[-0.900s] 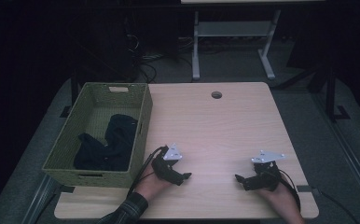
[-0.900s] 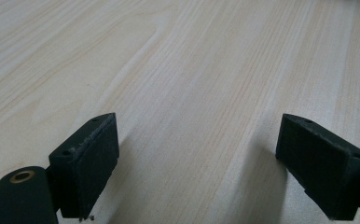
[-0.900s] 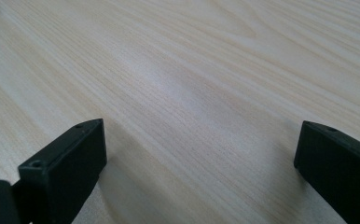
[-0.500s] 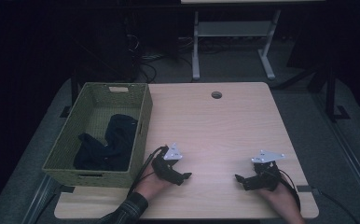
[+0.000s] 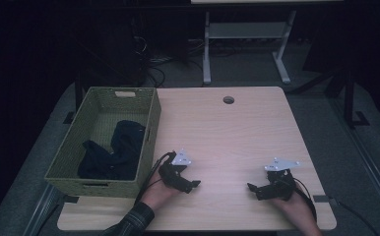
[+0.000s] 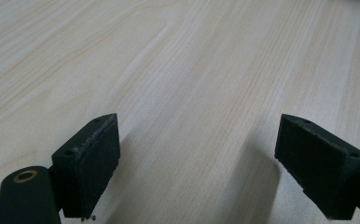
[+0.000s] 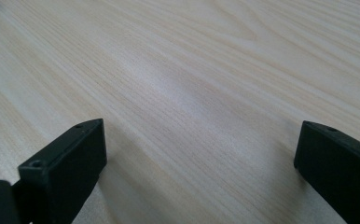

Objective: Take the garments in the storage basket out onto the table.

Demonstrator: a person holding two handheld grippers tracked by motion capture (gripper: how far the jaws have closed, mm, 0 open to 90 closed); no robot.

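Both grippers rest low on the pale wooden table (image 5: 227, 132), near its front edge. My left gripper (image 5: 194, 185) lies just right of the basket's near corner, pointing right; in the left gripper view its jaws stand wide apart over bare wood, left gripper (image 6: 197, 158) open and holding nothing. My right gripper (image 5: 251, 187) sits at the front right, pointing left toward the other. The right gripper view shows the right gripper (image 7: 201, 163) open too, bare tabletop between its black pads (image 7: 68, 161).
A green woven basket (image 5: 151, 123) stands on the table's left side with dark cloth (image 5: 119, 150) bunched inside. A round cable hole (image 5: 228, 100) sits near the far edge. Beyond the table are a white metal stand (image 5: 242, 44) and floor cables.
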